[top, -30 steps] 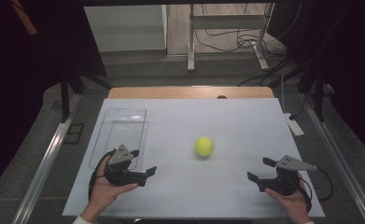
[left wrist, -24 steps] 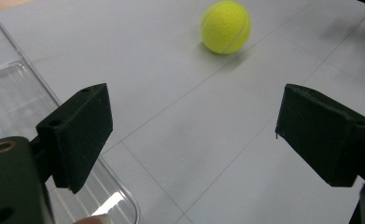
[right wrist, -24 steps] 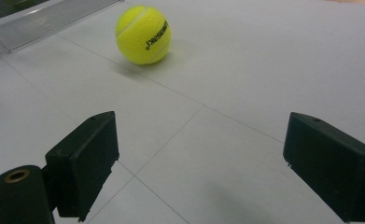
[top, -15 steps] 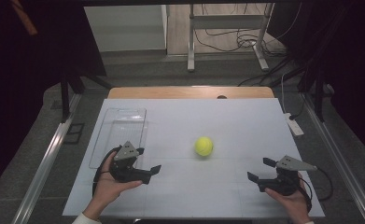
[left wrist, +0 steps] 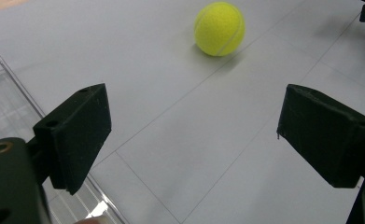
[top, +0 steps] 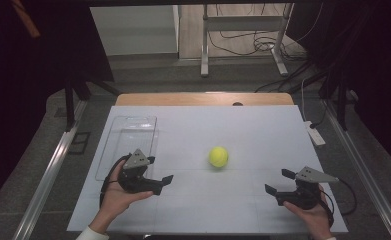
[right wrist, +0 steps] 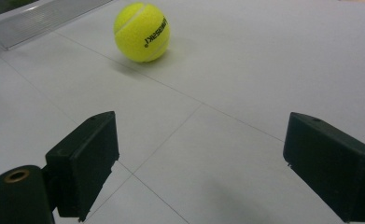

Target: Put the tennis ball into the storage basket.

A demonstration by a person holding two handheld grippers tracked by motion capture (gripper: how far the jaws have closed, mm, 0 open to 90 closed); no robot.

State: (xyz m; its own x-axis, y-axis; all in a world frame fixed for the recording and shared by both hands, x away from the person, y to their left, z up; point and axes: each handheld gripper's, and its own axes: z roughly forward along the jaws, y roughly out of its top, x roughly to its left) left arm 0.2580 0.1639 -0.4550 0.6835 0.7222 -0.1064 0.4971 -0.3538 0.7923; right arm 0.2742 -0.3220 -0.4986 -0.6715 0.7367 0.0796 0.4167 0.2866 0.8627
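Left tongs (top: 159, 175) standing wide, nothing between the jaws; they have just been opening further, and against the high view a second ago the left hand (top: 118, 192) has edged slightly toward the centre of the worktop (top: 193, 125), turning to face the ball. Right tongs (top: 278, 183) also wide and empty, parked near the front right corner, unmoved over the same second. Tennis ball (top: 218, 156) sits alone on the white worktop, roughly midway between the two tongs and a little farther back, touching neither; in the left gripper view it lies ahead, well apart from the jaw tips (left wrist: 219, 28), and in the right gripper view it lies ahead to the left with black lettering showing (right wrist: 142, 32). Clear plastic tray (top: 128, 137) lies just behind the left hand, nothing in it. Reading: the widening and the turn suggest the left side is setting up an approach on the ball; no grasp yet, and the tray looks a likely destination.
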